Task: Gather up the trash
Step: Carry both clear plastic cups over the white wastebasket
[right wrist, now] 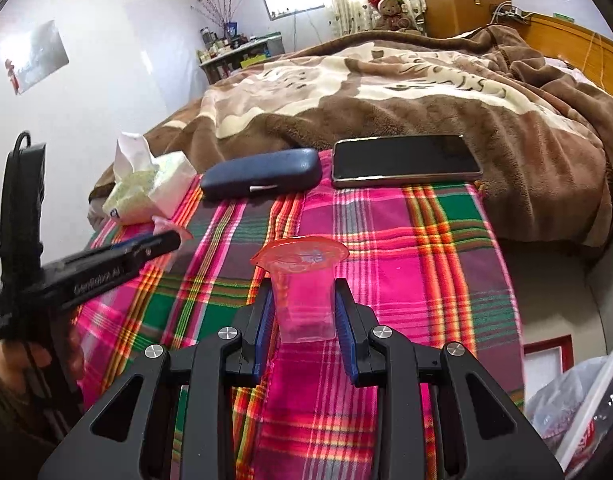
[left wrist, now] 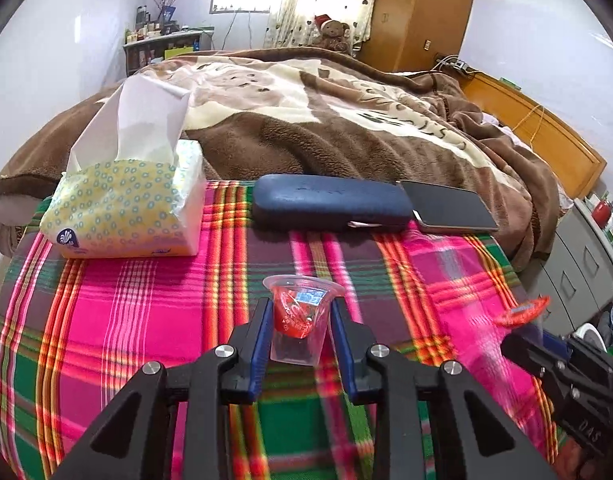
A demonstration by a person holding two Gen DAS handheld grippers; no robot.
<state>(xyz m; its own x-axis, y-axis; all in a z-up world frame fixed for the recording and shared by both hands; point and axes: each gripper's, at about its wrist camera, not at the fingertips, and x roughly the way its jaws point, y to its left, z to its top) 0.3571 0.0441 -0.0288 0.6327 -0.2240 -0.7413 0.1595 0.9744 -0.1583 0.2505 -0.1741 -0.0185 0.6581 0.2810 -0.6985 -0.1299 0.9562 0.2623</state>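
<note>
In the left wrist view, my left gripper point(left wrist: 300, 304) is shut on a small clear plastic cup point(left wrist: 296, 340) that has a crumpled red wrapper point(left wrist: 294, 312) inside. The cup stands upright just over the plaid cloth point(left wrist: 146, 320). In the right wrist view, my right gripper point(right wrist: 302, 292) is shut on a second clear cup point(right wrist: 304, 312), whose peeled red foil lid point(right wrist: 298, 254) sticks up at the rim. The left wrist view also catches the right gripper point(left wrist: 518, 346) at the right edge, with that red lid point(left wrist: 522, 312) above it. The right wrist view shows the left gripper point(right wrist: 162, 242) at the left, held by a hand.
A tissue pack point(left wrist: 122, 208), a blue glasses case point(left wrist: 330, 204) and a dark phone point(left wrist: 450, 208) lie along the far edge of the plaid cloth. A brown blanket point(left wrist: 306, 132) covers the bed behind. A clear plastic bag point(right wrist: 566, 400) sits low at the right.
</note>
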